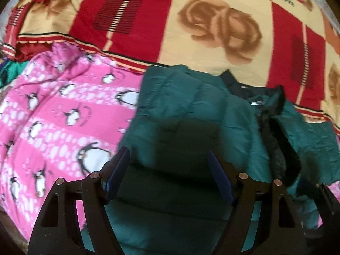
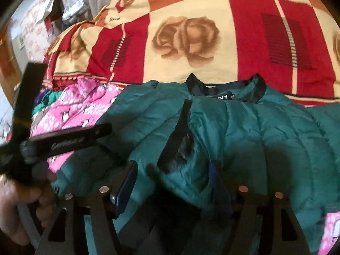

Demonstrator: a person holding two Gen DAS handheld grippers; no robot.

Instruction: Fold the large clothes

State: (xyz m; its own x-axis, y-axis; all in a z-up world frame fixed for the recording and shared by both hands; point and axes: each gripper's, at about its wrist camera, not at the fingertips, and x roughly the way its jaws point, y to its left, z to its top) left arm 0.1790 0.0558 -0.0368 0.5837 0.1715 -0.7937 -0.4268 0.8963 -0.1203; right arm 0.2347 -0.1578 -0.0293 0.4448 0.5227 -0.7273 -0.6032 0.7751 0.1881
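On the bed, toward nine o'clock of where I stand, a pink penguin quilt [image 1: 63, 114] is spread under everything, and beyond it at twelve o'clock lies the red and cream rose blanket [image 1: 212, 21]. The green puffer jacket [image 1: 191, 106] sits on the quilt, collar [image 2: 225, 93] pointing to twelve o'clock, its black-lined front edge [image 2: 180, 140] turned back so the lining shows.

The left gripper [image 1: 167, 170] hovers over the jacket's left half, fingers apart with nothing between them; green fabric fills the gap below, though I cannot tell whether the tips touch it. In the right wrist view its body also appears at nine o'clock, held in the person's hand [image 2: 14, 208].

The right gripper [image 2: 172, 182] has its fingers spread as well. The jacket's folded-back front panel lies straight ahead at twelve o'clock of the tips, just beside them, and the right-hand fingertip looks sunk against the cloth, but no clamp is made.

My reading is that the fold is at an early stage: the jacket is laid out but bunched, its sides not yet brought in. The next move seems to call for each tool to close on an edge, the left on the outer side near nine o'clock, the right on the loose front panel, then draw them across toward the middle. The slick, puffy shell may slip from a shallow pinch.
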